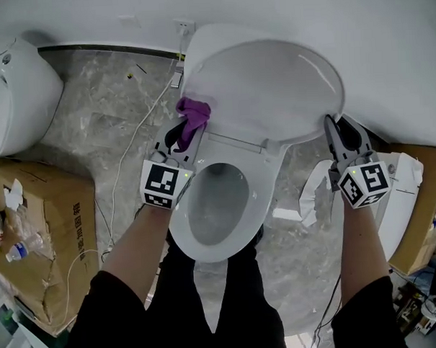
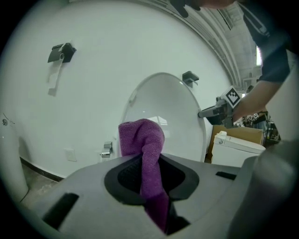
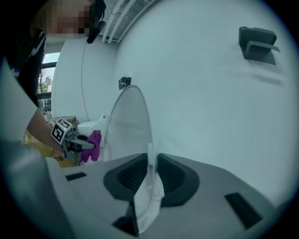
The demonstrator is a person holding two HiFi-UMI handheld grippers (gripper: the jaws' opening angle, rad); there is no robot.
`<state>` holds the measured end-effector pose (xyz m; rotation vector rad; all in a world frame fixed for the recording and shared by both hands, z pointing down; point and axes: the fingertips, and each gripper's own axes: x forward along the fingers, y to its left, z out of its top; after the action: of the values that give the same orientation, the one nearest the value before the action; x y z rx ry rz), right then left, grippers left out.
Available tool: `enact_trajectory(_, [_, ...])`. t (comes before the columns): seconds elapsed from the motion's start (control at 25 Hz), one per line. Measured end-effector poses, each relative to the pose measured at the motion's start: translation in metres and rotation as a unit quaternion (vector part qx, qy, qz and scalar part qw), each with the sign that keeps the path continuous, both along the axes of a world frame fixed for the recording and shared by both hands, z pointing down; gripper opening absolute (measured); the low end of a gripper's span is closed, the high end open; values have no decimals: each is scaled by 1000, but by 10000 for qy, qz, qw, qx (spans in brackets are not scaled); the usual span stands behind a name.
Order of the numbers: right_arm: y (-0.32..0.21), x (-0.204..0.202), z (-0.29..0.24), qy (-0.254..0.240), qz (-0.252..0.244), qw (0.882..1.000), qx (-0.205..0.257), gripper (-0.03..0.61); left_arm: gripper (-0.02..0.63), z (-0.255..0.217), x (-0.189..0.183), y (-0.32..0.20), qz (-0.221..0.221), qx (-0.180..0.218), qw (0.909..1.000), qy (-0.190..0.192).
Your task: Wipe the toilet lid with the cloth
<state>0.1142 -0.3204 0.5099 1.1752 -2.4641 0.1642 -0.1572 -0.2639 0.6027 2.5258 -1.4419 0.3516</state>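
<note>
The raised white toilet lid (image 1: pixel 272 88) leans back toward the wall above the open bowl (image 1: pixel 219 206). At the lid's lower left edge, close to the hinge, sits the purple cloth (image 1: pixel 192 114), bunched and pinched between the jaws of the left gripper (image 1: pixel 180 137). The right gripper (image 1: pixel 338 126) is closed on the lid's thin right edge. A cardboard box (image 1: pixel 47 235) stands on the marble floor (image 1: pixel 114 102) to the left.
</note>
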Motion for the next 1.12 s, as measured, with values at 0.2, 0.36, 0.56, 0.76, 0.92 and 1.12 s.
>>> enact_trajectory(0.2, [5, -4, 2, 99, -200, 9997, -55, 75, 66, -61, -6, 36, -379, 134, 9991, 118])
enact_trajectory(0.36, [18, -5, 1, 302, -419, 9986, -65, 75, 66, -112, -11, 68, -869, 254, 9957, 218])
enact_trajectory(0.56, [49, -11, -4, 552, -911, 9943, -2, 75, 66, -174, -18, 112, -1429, 342, 9891, 103])
enact_trajectory(0.76, [89, -21, -14, 1074, -1403, 9841, 175, 75, 66, -218, -21, 151, -1640, 412, 9856, 22])
enact_trajectory(0.92, [125, -25, -18, 1596, -1589, 9735, 391, 75, 66, -231, -25, 174, -1635, 454, 9853, 177])
enact_trajectory(1.12, [184, -34, -6, 2098, -1701, 9621, 382, 77, 66, -229, -31, 198, -1371, 454, 9887, 406])
